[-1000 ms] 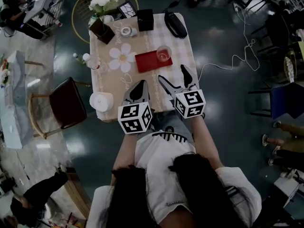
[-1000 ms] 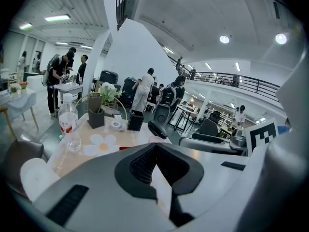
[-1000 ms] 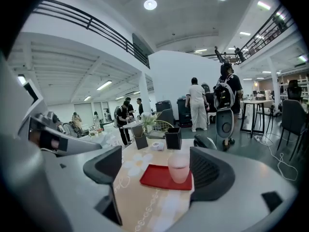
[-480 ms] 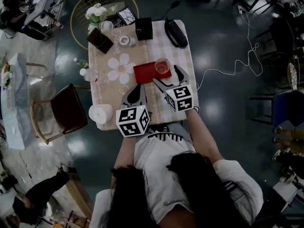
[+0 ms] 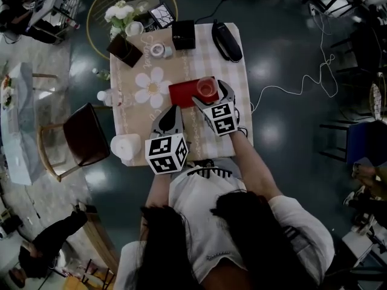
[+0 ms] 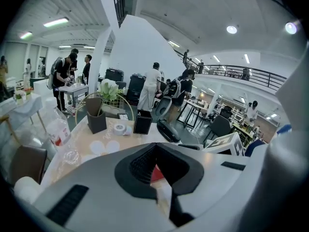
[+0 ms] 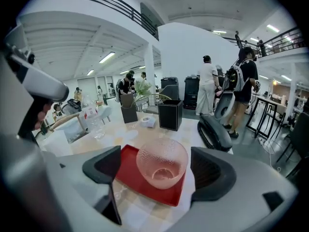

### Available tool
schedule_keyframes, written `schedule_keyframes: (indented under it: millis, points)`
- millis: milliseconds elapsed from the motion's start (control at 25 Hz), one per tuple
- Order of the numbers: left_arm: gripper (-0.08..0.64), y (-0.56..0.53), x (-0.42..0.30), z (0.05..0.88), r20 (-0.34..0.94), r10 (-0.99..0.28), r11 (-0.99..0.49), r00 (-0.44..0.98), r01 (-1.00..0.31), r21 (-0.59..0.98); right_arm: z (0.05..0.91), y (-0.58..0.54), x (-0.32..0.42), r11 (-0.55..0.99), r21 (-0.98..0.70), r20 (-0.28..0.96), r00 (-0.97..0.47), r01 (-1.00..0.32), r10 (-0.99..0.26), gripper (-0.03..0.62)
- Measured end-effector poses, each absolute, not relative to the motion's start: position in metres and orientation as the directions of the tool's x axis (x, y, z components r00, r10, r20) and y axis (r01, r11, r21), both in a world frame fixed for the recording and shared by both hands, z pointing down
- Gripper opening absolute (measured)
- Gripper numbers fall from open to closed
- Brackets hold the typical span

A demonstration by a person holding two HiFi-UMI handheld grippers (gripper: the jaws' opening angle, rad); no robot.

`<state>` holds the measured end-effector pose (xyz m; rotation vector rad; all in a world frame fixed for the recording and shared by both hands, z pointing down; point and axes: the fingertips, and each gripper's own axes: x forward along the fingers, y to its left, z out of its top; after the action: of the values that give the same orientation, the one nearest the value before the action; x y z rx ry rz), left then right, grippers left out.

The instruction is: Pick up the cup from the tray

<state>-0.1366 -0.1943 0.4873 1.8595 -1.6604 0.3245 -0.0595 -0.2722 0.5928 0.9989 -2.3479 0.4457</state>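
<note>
In the head view, a checked desk (image 5: 237,71) is seen from above, with a red tray (image 5: 181,93) lying near its middle. The cup (image 5: 207,87) is stood upright on the right-hand end of that tray. The right gripper (image 5: 213,96) is held at the cup, one jaw to either side of it, while the left gripper (image 5: 170,111) is kept near the desk's front edge, well apart from the cup.

In the left gripper view, the left gripper (image 6: 155,170) is shown with its jaws pressed together and nothing pinched between them — only a sliver of the red tray (image 6: 155,174) is glimpsed past the pads.

In the right gripper view, the right gripper (image 7: 159,170) is shown spread wide. The clear, dimpled cup (image 7: 161,164) is framed between the two dark pads, and a gap is left on each side, so no contact is made. The cup rests on the tray (image 7: 126,174), empty as far as can be told; a black box (image 7: 170,114) is stood farther back.

The approach can be judged done — the squeeze and the lift off the tray are not yet made.
</note>
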Motion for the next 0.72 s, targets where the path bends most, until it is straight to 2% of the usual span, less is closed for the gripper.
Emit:
schedule_keyframes:
  millis: [320,720]
  points:
    - [0.008,-0.196,-0.144,0.5,0.595,-0.791,0.027,0.146,-0.962,0.272,0.621,-0.281,-0.06,0.691,-0.075,0.645,-0.563,-0.719,-0.517,0.431]
    - [0.008,-0.198,-0.135,0.51,0.616,-0.773,0.016,0.152,-0.966,0.259,0.639,-0.286,-0.06,0.725,-0.041,0.708,-0.532,-0.688,-0.465,0.428]
